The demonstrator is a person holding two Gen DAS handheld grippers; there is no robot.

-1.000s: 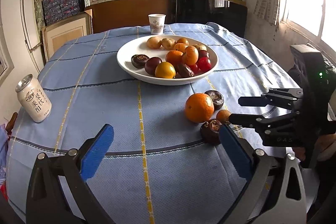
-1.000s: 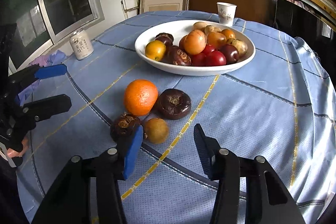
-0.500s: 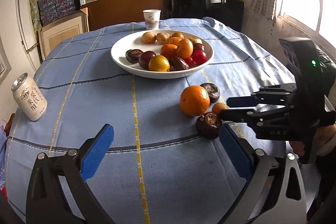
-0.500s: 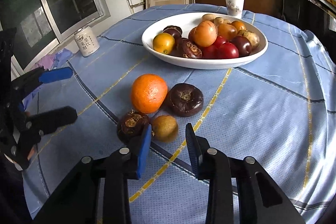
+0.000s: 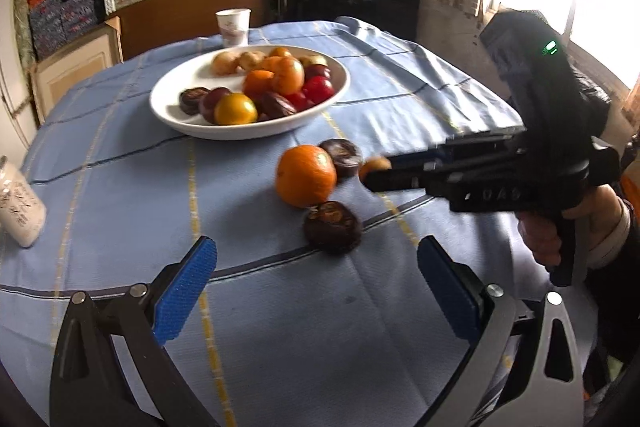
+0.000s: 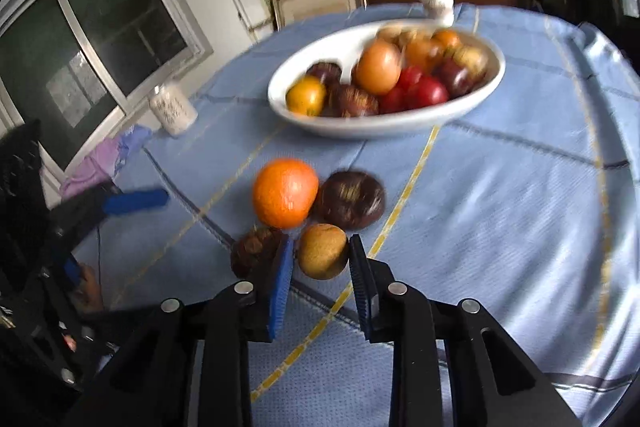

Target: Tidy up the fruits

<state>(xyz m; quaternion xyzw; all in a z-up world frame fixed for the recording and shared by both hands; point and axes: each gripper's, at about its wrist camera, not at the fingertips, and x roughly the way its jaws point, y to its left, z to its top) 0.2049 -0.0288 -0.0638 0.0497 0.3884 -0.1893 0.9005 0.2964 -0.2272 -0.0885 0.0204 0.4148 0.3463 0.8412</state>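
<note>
The small brown fruit (image 6: pixel 322 251) sits between the 2 blue pads of the right gripper (image 6: pixel 320 259), whose jaws have just been closing and now squeeze it. The orange (image 6: pixel 285 192) is just behind it, with 1 dark fruit (image 6: pixel 349 199) beside and another (image 6: pixel 254 250) left. The white bowl (image 6: pixel 384 125) stands farther back. The left gripper (image 5: pixel 316 291) is wide open, holding nothing

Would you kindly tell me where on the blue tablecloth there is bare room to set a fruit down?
Bare cloth lies between the white can and the large orange, and ahead of the open left gripper. It is crowded around the orange: two dark round fruits and the small brown fruit that the right gripper has just closed on. The white bowl is largely full.
</note>
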